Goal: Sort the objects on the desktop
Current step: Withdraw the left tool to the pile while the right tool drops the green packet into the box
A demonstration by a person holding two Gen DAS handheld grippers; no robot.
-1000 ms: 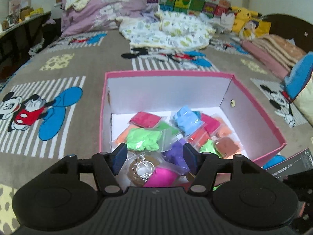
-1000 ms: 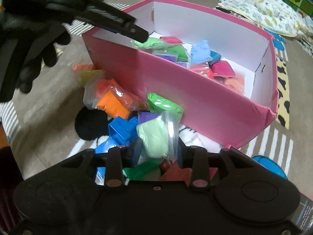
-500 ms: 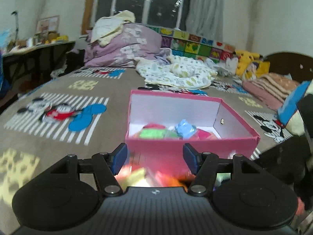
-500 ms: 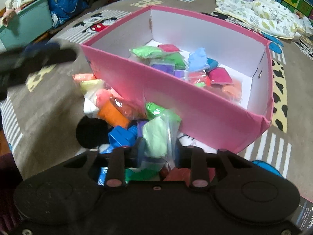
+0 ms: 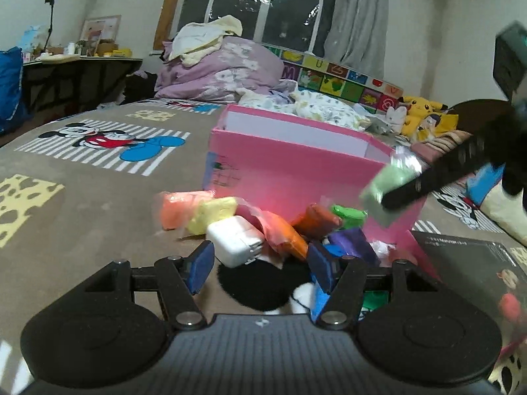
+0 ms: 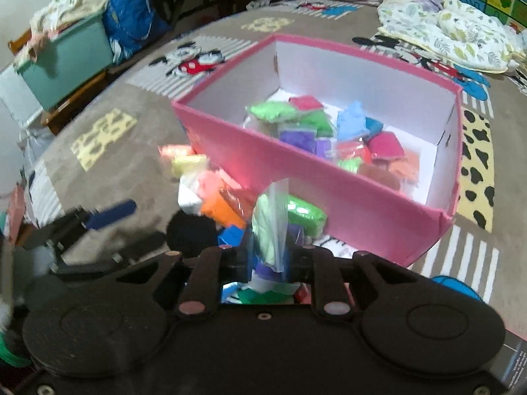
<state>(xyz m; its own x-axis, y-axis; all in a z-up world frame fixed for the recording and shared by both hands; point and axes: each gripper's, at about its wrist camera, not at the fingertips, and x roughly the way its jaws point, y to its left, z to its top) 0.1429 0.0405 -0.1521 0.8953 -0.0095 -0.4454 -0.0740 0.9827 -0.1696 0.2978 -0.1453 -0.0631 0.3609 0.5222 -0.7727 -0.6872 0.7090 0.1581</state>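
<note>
Pinching a pale green clay bag (image 6: 268,227), the right gripper (image 6: 266,260) has just closed its jaws beside the pink box (image 6: 329,177). Only its view shows bags inside. The left gripper (image 5: 263,268) gapes empty near the white charger (image 5: 235,240).

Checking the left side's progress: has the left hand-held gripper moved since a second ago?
Yes. The left hand-held gripper was over the pink box, looking in; now it is outside, low before its near wall, over the loose packets.

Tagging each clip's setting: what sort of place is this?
Most likely a bedroom: piled bedding under a curtained window, a cartoon-mouse bedspread as work surface, yellow plush toys nearby.
</note>
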